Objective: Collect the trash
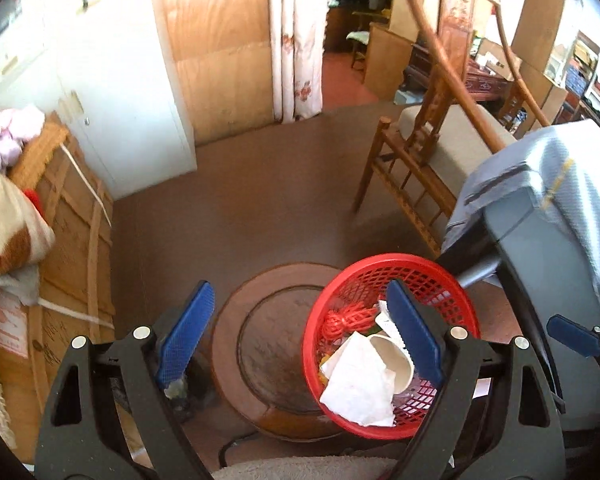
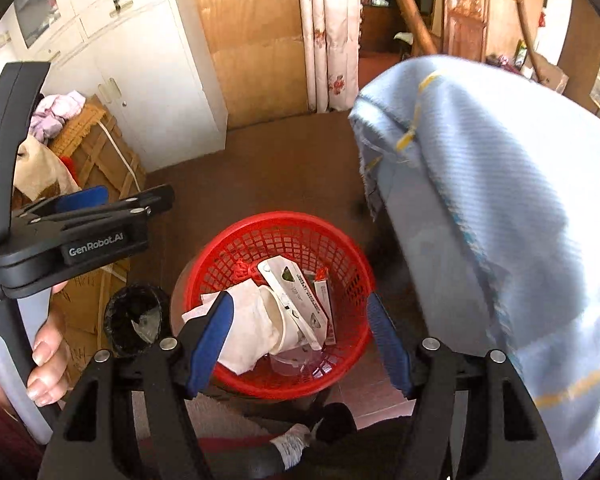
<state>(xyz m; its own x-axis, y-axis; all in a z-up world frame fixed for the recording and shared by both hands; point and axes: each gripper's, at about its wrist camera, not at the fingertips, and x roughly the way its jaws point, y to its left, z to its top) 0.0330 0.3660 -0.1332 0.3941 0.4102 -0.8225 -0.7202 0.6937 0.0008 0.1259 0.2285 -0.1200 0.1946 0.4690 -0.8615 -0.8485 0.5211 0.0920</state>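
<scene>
A red mesh basket [image 1: 356, 280] stands on the floor and holds trash: a crumpled white tissue [image 1: 360, 388], a white paper cup [image 1: 394, 356] and a red knotted cord [image 1: 340, 320]. It also shows in the right wrist view [image 2: 276, 228], with the tissue [image 2: 252, 320], the cup [image 2: 278, 316] and printed cartons [image 2: 300, 292] inside. My left gripper [image 1: 300, 336] is open and empty, above and left of the basket. My right gripper [image 2: 300, 344] is open and empty, right above the basket. The left gripper shows in the right wrist view [image 2: 100, 204].
A round wooden board [image 1: 268, 344] lies beside the basket. A black-lined bin [image 2: 136, 316] stands to its left. A blue cloth [image 2: 500, 200] drapes over furniture on the right. A wooden chair [image 1: 412, 160], a strapped carton [image 1: 76, 248] and white cupboards [image 1: 112, 92] surround the floor.
</scene>
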